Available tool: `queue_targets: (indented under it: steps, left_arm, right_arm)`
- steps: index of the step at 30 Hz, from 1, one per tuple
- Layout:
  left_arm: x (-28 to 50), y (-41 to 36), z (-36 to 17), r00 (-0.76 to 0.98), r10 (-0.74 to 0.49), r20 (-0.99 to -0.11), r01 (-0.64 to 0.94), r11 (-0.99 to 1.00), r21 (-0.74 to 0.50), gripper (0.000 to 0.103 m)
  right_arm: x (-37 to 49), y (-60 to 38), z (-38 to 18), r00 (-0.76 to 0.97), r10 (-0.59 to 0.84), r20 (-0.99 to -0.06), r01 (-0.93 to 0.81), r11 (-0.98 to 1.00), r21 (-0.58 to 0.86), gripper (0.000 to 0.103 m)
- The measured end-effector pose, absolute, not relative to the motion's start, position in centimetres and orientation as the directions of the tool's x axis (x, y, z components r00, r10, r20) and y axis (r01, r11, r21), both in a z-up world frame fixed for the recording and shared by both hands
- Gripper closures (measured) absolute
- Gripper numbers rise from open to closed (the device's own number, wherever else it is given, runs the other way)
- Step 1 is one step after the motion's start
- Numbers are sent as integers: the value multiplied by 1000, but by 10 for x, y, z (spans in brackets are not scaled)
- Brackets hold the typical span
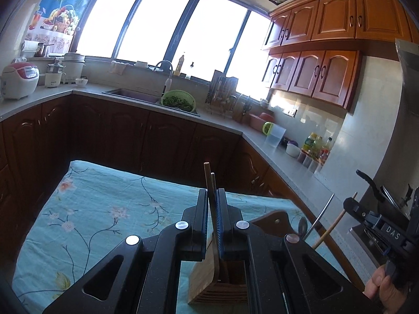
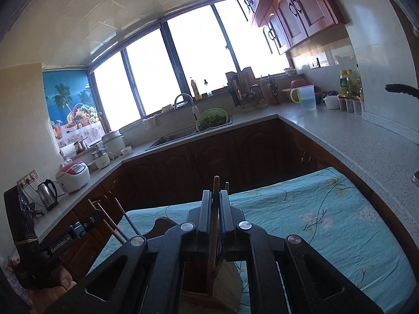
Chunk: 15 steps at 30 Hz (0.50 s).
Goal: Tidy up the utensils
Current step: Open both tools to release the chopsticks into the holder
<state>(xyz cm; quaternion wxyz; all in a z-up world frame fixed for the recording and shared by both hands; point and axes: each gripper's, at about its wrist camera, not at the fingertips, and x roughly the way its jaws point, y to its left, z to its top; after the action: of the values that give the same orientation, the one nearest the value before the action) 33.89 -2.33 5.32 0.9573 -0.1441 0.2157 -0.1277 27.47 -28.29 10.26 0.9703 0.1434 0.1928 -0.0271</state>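
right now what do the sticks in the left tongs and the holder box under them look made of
Sticks in the left tongs: pale tan, matte, thin and straight, so probably bamboo or wood chopsticks. Holder box: light brown with ridged grooves and visible grain, likely bamboo or unvarnished wood.

Chopsticks' (image 1: 212, 209) lower ends hidden behind gripper; wooden holder (image 1: 217, 285) base perhaps cropped.
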Motion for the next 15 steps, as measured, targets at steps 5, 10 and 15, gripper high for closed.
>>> queue_targets:
  steps: [5, 10, 15]
  left_arm:
    - [346, -14, 67, 873, -304, -381, 182, 928, -324, 99]
    - [338, -3, 67, 870, -305, -387, 184, 930, -318, 99]
    - [334, 2, 70, 861, -320, -395, 180, 919, -350, 86]
  right_arm:
    - [277, -284, 104, 921, 1, -390, 113, 957, 269, 98]
    - [279, -284, 105, 920, -2, -391, 121, 953, 278, 98]
    - [278, -287, 106, 919, 14, -395, 119, 943, 310, 85]
